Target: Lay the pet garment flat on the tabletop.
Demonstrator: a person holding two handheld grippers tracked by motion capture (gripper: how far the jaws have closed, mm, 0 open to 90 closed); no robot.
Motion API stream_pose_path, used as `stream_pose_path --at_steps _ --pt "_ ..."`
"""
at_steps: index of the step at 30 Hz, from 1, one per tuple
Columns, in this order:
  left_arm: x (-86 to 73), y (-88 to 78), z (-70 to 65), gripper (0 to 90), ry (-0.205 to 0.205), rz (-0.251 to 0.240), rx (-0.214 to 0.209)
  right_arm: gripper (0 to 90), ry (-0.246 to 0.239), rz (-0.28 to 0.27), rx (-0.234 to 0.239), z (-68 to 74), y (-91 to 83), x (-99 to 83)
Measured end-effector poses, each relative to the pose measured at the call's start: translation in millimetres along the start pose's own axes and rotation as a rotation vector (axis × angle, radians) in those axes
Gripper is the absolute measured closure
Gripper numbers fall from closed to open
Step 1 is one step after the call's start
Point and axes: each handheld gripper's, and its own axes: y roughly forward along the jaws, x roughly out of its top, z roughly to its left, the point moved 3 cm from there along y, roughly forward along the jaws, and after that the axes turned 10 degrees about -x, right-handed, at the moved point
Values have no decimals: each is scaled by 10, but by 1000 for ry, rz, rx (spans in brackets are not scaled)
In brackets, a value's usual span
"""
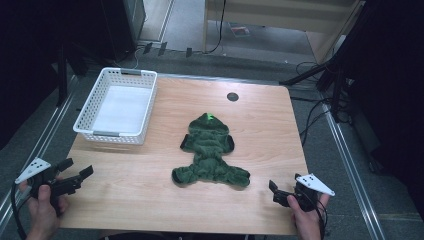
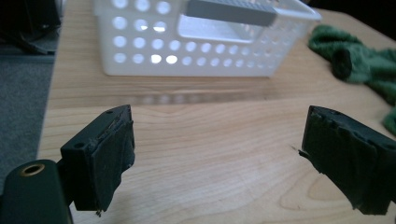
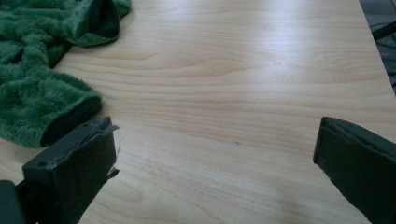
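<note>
Item: green fleece garment (image 1: 210, 152), lying flat mid-tabletop (image 1: 150, 190), which I am judging soft, light, limp, best pinched at its dark cuffs; I am holding left claw (image 1: 77, 175) and right claw (image 1: 276, 192) apart, empty.

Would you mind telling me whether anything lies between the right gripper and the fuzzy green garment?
Nothing visible does. The right gripper, jaws open, sits near the fuzzy green garment, with bare wooden table between them in the right gripper view.
</note>
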Motion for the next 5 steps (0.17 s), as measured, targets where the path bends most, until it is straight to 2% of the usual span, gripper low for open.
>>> stream_pose_path --at_steps 4,5 --pt "-20 39 5 99 -8 16 -4 0 14 -3 1 -1 -15 0" --pt "-27 56 -7 99 1 26 -2 0 14 -9 4 6 -16 7"
